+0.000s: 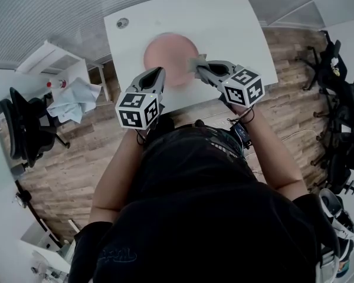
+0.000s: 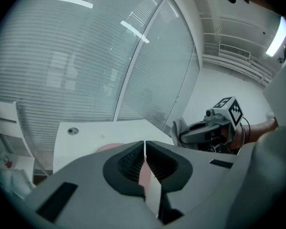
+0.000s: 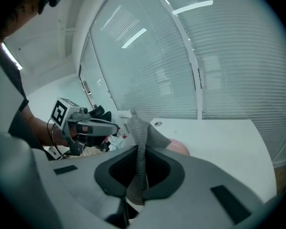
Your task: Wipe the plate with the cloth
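A pink round plate (image 1: 168, 52) lies flat on the white table (image 1: 230, 22); slivers of the plate (image 2: 107, 148) (image 3: 178, 148) show in both gripper views. My right gripper (image 1: 199, 68) (image 3: 142, 149) is shut on a grey woven cloth (image 3: 140, 128), which stands up between the pads and hangs over the plate's right edge as a grey tuft (image 1: 196, 63). My left gripper (image 1: 157, 72) (image 2: 144, 144) hovers above the plate's near left edge, jaws shut with nothing between them. Each gripper sees the other beside it, raised off the table.
A round cable grommet (image 1: 123, 23) sits at the table's far left corner. A glass wall with blinds stands behind the table. On the wooden floor are a black office chair (image 1: 23, 128), a white cabinet with crumpled light-blue material (image 1: 74, 99), and dark chairs (image 1: 336, 99) at right.
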Available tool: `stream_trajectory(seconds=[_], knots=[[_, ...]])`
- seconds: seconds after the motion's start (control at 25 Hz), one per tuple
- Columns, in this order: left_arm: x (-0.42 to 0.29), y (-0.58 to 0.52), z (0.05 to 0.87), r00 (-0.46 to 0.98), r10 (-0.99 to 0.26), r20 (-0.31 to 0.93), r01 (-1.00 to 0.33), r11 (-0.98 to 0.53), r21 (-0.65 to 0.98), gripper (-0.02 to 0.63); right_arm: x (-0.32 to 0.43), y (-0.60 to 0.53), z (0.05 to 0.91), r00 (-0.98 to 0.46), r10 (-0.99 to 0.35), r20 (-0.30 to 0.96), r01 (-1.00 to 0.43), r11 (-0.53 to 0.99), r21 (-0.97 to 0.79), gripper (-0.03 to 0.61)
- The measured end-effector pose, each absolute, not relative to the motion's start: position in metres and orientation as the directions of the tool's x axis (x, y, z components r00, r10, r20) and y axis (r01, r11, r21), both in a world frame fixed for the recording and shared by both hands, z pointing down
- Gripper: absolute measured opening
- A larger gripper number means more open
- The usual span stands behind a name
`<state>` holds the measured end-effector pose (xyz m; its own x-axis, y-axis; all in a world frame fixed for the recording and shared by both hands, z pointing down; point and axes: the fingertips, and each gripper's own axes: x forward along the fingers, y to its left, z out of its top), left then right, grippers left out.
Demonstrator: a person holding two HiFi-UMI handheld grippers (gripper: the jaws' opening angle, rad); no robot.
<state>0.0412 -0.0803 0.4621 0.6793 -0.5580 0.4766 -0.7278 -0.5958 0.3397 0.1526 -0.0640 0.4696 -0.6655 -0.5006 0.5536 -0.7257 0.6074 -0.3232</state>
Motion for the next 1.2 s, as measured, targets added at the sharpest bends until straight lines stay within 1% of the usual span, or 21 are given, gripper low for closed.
stream_trajectory(seconds=[0.32,0.68,1.0,1.2], knots=[[0.065,-0.04,0.467,0.632,-0.601,0.489,-0.771,-0.548,0.323,0.028,0.163,-0.022,0.454,-0.745,-0.458,0.485,-0.64,0.697,-0.324,0.031],[0.089,0.034,0.427,0.581,-0.708,0.4,-0.814,-0.507,0.284,0.017,0.181,0.058,0.429,-0.796,-0.441,0.414,-0.576,0.763,-0.294,0.031],[0.096,0.091,0.407,0.558,-0.738,0.379,-0.83,-0.492,0.263,0.017,0.179,0.111,0.387,-0.829,-0.437,0.349,-0.533,0.805,-0.259,0.031],[0.093,0.107,0.385,0.569,-0.748,0.342,-0.822,-0.507,0.26,0.017,0.173,0.125,0.378,-0.83,-0.449,0.33,-0.534,0.81,-0.242,0.031]])
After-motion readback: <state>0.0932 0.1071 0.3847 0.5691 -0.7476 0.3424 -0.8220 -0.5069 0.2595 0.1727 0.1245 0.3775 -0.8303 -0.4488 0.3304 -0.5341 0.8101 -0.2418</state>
